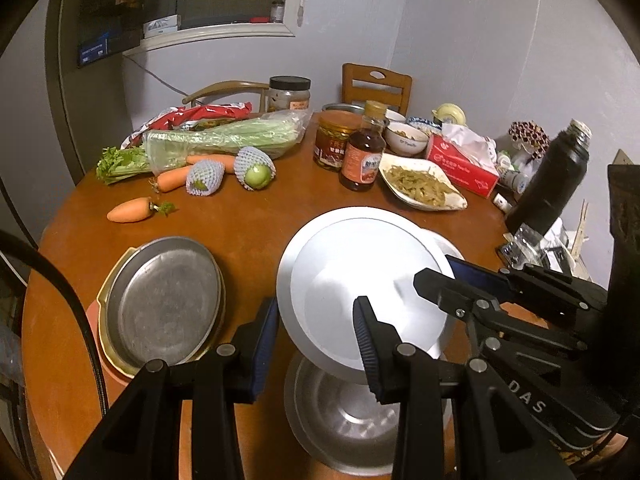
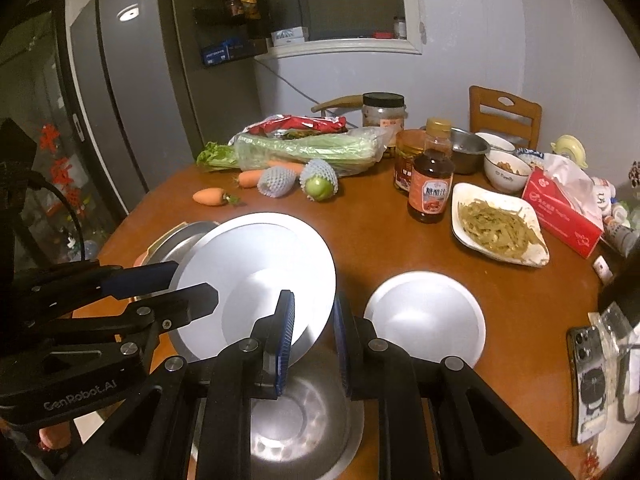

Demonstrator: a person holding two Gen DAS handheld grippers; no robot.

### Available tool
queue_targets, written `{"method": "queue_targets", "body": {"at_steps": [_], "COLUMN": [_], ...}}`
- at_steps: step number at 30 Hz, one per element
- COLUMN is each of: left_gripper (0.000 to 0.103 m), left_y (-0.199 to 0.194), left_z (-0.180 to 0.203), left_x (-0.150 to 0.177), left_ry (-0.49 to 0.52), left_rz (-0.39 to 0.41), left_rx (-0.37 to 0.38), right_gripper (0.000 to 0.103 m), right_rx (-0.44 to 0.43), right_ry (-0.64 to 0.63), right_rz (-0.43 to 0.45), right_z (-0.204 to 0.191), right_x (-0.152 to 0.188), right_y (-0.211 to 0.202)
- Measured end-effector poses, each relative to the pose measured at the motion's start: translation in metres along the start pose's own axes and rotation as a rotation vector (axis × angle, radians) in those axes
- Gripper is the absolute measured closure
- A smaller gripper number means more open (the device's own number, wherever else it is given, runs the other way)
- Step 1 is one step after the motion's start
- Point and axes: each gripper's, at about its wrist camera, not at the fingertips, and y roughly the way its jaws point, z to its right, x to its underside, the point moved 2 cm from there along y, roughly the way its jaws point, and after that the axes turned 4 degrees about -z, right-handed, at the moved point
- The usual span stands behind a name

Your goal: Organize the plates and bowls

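White plate (image 2: 256, 276), tilted above a steel bowl (image 2: 296, 420), pinched at opposite rims by left claw (image 1: 316, 336) and right claw (image 2: 314, 340), both nearly closed.

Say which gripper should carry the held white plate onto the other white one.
Right, probably. Both left gripper and right gripper clamp the tilted plate, but the other white plate lies on the table beside the right one.

The round desk (image 1: 248, 232) is showing a warm reddish-brown. The tilted plate (image 1: 360, 280) is gleaming white, the pan (image 1: 160, 300) beside it is looking dull grey, the carrot (image 1: 128, 210) is glowing orange, the tissue box (image 2: 560, 216) is showing red, and the black claw fingers (image 2: 286, 340) are wearing ribbed blue pads.
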Motion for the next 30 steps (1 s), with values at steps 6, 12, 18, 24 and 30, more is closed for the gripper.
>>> {"method": "queue_targets", "body": {"at_steps": [6,12,18,24,30], "left_gripper": [0.064,0.064,0.064,0.064,0.064], "left_y": [0.003,0.008,0.020,0.027,0.033], "left_z": [0.007,0.014,0.018,0.020,0.020], "left_x": [0.014,0.028,0.043,0.051,0.054], "left_ry": [0.015,0.032,0.051,0.067,0.071], "left_rz": [-0.016,-0.043,-0.089,-0.116,-0.132], "left_rx": [0.011,0.020,0.024,0.011,0.009], "right_gripper": [0.082,0.082,0.082,0.082,0.082], "right_rx": [0.006,0.011,0.009,0.011,0.009], "right_ry": [0.008,0.017,0.033,0.049,0.057], "right_rz": [-0.010,-0.017,-0.045,-0.083,-0.109], "right_z": [-0.002,-0.002,-0.001,0.001,0.002], "right_x": [0.020,0.036,0.053,0.066,0.073], "right_y": [-0.007,-0.013,-0.010,-0.001,0.007]}}
